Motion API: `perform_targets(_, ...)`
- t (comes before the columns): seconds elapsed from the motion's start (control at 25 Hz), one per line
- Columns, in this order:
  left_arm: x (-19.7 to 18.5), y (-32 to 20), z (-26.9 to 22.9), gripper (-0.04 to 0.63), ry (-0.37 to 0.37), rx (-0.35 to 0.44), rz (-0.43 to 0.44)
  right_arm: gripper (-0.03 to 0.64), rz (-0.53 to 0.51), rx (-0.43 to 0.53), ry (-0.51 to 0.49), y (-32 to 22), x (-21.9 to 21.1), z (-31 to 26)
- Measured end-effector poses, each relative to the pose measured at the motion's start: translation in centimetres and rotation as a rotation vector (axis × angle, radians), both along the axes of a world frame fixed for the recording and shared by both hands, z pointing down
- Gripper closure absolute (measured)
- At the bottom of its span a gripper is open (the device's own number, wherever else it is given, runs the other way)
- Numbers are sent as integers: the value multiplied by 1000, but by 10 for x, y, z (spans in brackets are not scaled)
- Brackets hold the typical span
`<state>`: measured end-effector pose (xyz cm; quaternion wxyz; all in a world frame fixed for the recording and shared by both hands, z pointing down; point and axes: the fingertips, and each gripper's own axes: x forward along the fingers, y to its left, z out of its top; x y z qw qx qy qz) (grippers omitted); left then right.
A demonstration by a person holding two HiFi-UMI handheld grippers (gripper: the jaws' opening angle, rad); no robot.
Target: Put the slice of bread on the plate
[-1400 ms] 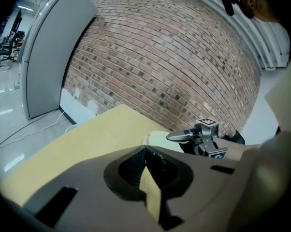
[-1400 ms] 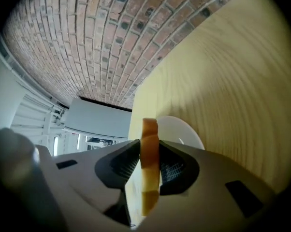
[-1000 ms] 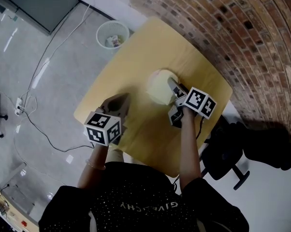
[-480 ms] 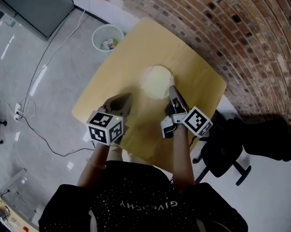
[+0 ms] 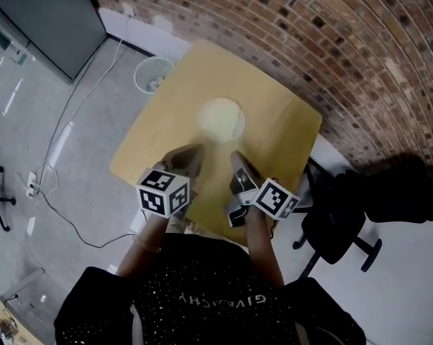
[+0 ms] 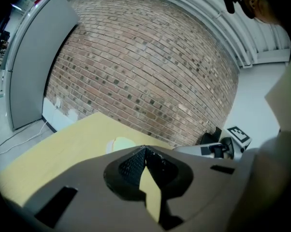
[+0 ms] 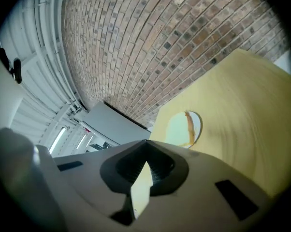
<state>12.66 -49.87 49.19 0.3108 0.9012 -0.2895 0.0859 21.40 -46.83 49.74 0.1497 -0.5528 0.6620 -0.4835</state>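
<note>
**Head view:** A round, pale plate lies on the smooth yellow desk. From here the bread cannot be told from the plate. Both tools sit on the person's side of the plate and clear of it. The left tool and the right tool are beige wedges, each with a checkered cube. Only this view shows the mesh bin on the grey floor beyond the plate, and the black chair off the desk's edge.

**Left gripper view:** The left tool's dark ribbed pads meet at their tips, clenched on nothing. The plate is a pale disc just past them, in front of the rough brick wall. The right tool shows to the plate's right.

**Right gripper view:** The right tool is likewise clenched and empty. This view alone makes the bread clear. It is a soft pale slice with a thin brown crust, lying flat on the plate's white rim.
</note>
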Motion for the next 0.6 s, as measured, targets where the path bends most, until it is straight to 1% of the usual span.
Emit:
perform_targets(0.12,-1,12,-14,584,8,20,-3,604,12,17,-24,12,-3,-8)
perform_targets(0.24,-5,18,-24,584,2,52,-7,604,4,46,-38,13,-7,-18)
perform_targets(0.44,-16,22,-35,584,-2,84,-23,604,-22,80,-13,13,-18,-29)
perform_targets(0.6,-23,24,-40,584,2,92,-30,604,-26,89,-29,9,-26,-33)
